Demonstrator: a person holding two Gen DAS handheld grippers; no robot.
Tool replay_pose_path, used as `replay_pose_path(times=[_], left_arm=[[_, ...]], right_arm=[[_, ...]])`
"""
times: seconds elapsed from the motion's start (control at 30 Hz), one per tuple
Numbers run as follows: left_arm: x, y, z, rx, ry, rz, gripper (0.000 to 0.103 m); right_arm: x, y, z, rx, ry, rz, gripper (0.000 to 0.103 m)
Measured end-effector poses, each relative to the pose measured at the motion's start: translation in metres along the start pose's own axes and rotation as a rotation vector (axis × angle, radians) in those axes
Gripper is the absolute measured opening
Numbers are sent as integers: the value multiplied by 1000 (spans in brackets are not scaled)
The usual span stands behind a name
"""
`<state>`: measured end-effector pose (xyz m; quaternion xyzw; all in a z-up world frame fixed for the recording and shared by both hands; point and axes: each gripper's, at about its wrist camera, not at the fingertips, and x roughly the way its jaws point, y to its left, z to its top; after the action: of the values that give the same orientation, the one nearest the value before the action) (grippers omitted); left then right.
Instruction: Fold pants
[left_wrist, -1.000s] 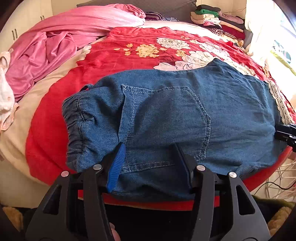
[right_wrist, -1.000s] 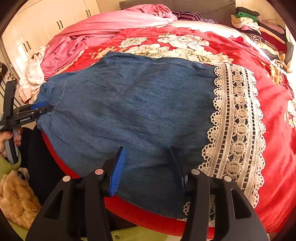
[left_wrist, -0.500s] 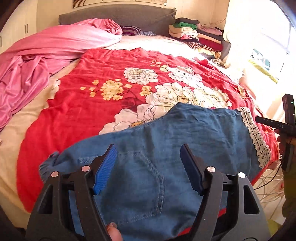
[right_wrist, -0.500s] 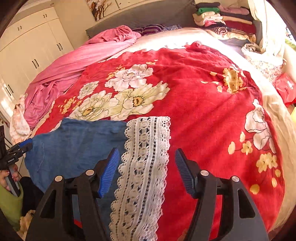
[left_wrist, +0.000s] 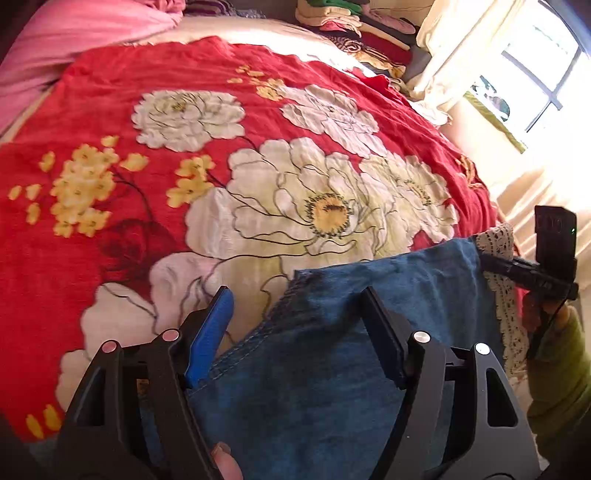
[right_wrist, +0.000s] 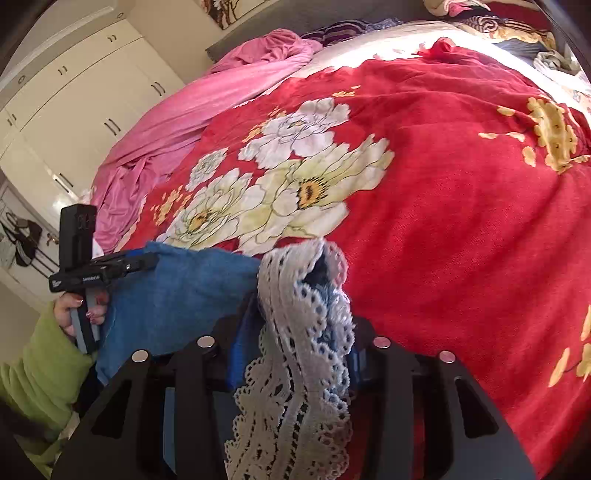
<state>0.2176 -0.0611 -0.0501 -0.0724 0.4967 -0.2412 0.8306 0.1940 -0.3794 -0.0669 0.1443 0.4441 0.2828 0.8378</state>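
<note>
Blue denim pants (left_wrist: 332, 369) at the near edge of a red floral blanket (left_wrist: 110, 221), left gripper (left_wrist: 295, 321) spread wide over the stitched denim edge, right gripper (right_wrist: 295, 332) just closed, pinching the white lace hem (right_wrist: 295, 295), pink sheet (right_wrist: 221, 103) far left.

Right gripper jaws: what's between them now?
The white lace hem of the denim pants, bunched in the right gripper; right wrist view shows it.

My left camera sits just behind its tongs (left_wrist: 295, 325), tilted down, close over the pants (left_wrist: 332, 387). My right one looks past its tongs (right_wrist: 295, 332) likewise. Both share the red blanket (left_wrist: 110, 110) ahead, and each sees the other tongs.
</note>
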Motion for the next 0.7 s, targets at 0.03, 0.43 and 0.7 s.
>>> replay_pose_path(times=[0.03, 0.43, 0.7], left_arm=[[2, -1, -1, -15, 9, -41, 57], [-3, -30, 41, 70, -32, 138, 8], [37, -7, 35, 45, -27, 219, 9]], right_arm=[[2, 4, -2, -11, 7, 9, 20], [-19, 45, 68, -267, -96, -166, 16], [66, 9, 81, -293, 93, -318, 29]])
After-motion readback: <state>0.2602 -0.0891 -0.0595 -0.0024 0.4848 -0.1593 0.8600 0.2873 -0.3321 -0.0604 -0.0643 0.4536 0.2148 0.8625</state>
